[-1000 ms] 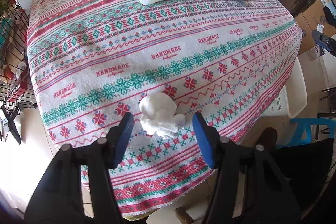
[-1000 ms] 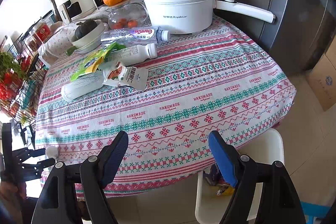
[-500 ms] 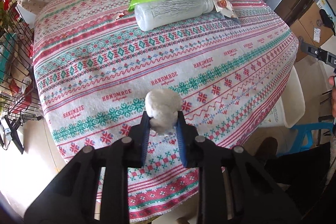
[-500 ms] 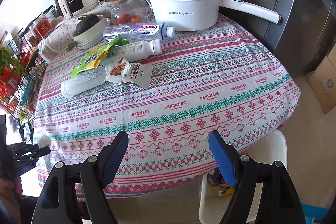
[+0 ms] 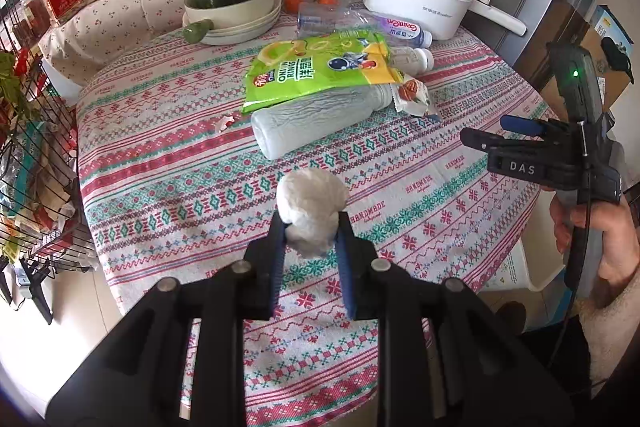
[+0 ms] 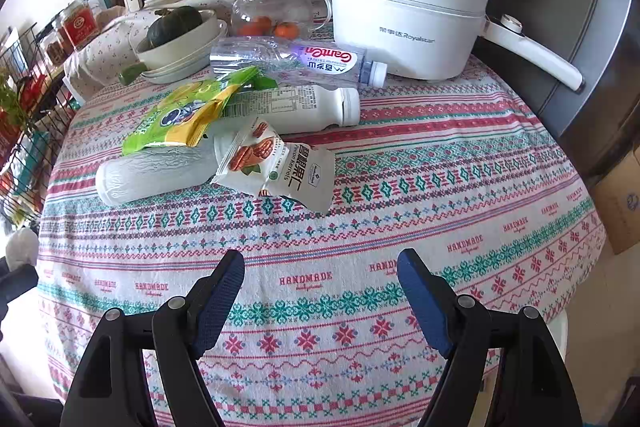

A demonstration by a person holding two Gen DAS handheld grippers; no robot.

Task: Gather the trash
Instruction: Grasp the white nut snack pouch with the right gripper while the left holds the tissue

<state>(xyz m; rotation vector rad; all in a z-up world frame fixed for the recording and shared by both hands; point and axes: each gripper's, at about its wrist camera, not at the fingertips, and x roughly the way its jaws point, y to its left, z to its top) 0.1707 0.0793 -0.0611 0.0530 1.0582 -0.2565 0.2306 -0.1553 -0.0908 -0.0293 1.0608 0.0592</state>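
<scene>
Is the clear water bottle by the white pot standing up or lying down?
Lying down. The clear water bottle rests on its side on the tablecloth, cap toward the white pot.

Patterned tablecloth [image 6: 400, 187] carries bottles [image 6: 292, 109], snack bags [image 6: 280, 167], white pot [image 6: 408, 19] and bowl [image 6: 180, 47]

We see both views in bright, even daylight, strongest at the left, where the floor [image 5: 24, 359] washes out to white. Shadows on the tablecloth [image 6: 400, 163] are soft and short. The fisheye bends the edges and leaves black corners. The pot [image 6: 404, 15] shows mild glare; focus is sharp throughout.
</scene>
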